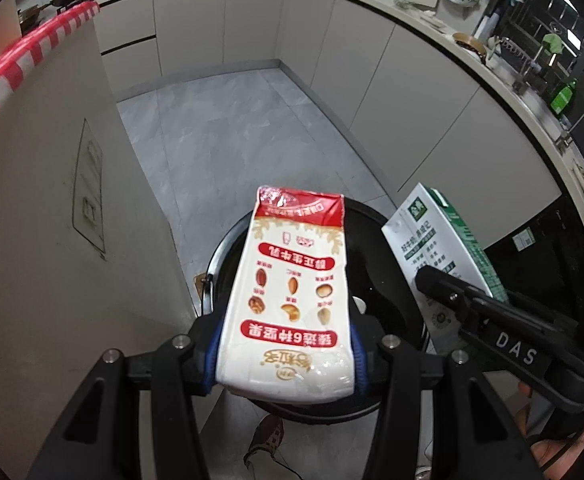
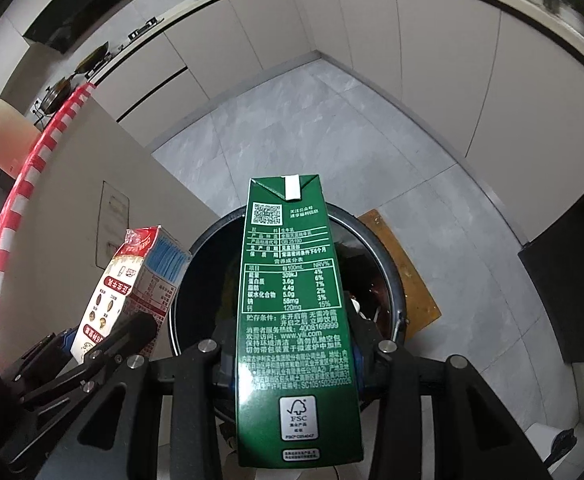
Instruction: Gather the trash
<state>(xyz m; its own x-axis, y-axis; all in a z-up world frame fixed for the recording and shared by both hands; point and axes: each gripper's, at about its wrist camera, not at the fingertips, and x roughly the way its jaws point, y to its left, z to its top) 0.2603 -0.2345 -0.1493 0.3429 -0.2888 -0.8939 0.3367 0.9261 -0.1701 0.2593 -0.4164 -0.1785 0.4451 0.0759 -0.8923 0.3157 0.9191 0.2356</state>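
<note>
A red-and-white milk carton [image 1: 292, 280] is clamped at its lower end by my left gripper [image 1: 286, 344], blue pads [image 1: 212, 344] pressing both sides. It hangs over the round black trash bin [image 1: 228, 248]. Just to the right, my right gripper [image 1: 439, 292] holds a green-and-white carton [image 1: 431, 236]. In the right wrist view the green carton [image 2: 292, 280] stands between the fingers of my right gripper [image 2: 295, 356], directly above the bin [image 2: 387, 256]. The red carton [image 2: 124, 280] sits in my left gripper [image 2: 132, 328] at the bin's left edge.
A beige cabinet wall edged with red-and-white striped tape [image 1: 32, 52] rises close on the left. A brown board [image 2: 403, 264] lies on the grey tile floor behind the bin. A black appliance [image 2: 571, 272] stands at the right. A person's shoe [image 1: 264, 440] shows below the bin.
</note>
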